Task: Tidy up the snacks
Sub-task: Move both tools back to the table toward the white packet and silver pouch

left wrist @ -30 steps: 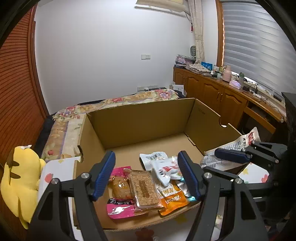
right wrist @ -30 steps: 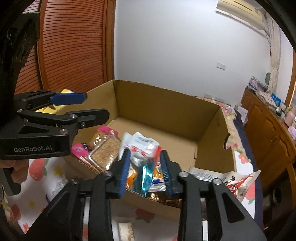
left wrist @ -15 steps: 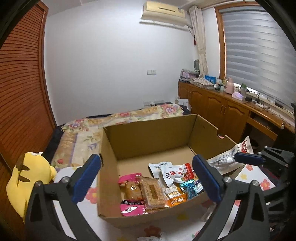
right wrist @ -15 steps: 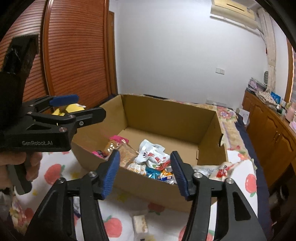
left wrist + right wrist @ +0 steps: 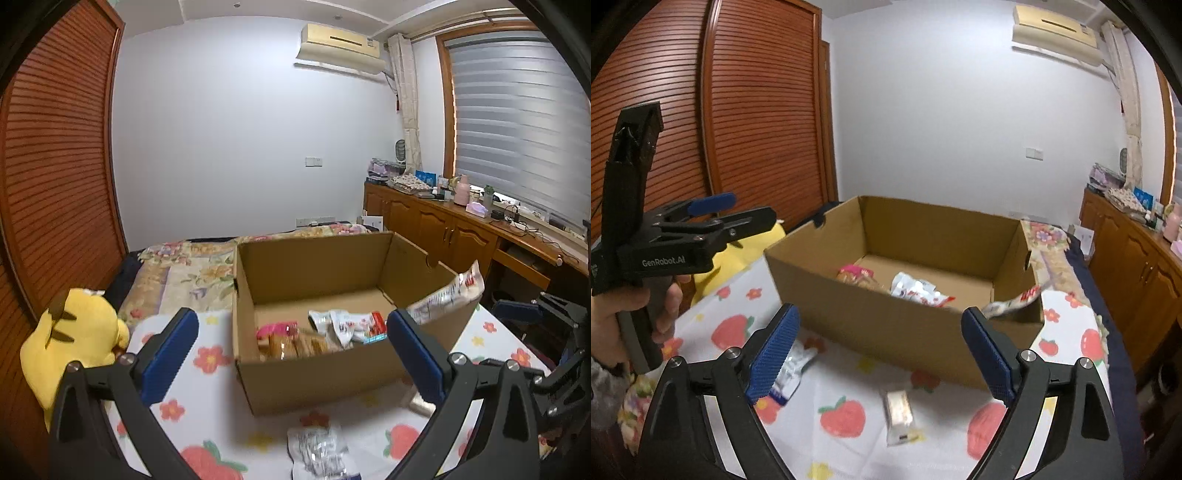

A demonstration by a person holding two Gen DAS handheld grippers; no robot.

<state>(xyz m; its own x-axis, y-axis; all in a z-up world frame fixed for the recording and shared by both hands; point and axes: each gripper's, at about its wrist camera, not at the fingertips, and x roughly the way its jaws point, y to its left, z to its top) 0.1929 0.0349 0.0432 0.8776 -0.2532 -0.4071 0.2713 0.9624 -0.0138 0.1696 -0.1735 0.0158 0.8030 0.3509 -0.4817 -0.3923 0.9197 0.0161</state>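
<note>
An open cardboard box [image 5: 317, 376] [image 5: 871, 317] stands on a strawberry-print cloth and holds several snack packets [image 5: 347, 325] [image 5: 916, 290]. A large white bag [image 5: 447, 295] [image 5: 1012, 301] leans on the box's right side. My left gripper [image 5: 291, 350] is open and empty, in front of and above the box. My right gripper [image 5: 882, 350] is open and empty, also in front of the box. A clear silver packet [image 5: 317, 450] [image 5: 790, 363] and a small beige wrapped bar [image 5: 897, 410] lie on the cloth in front of the box.
A yellow plush toy [image 5: 74, 339] sits at the left. A floral bed [image 5: 184, 266] lies behind the box. Wooden cabinets [image 5: 461, 236] with clutter run under the window at the right. The left hand-held gripper [image 5: 676, 240] shows at the left of the right wrist view.
My right gripper opened and let the teal packet drop into the box. Both grippers pulled back and up from the box, and the left one opened wider.
</note>
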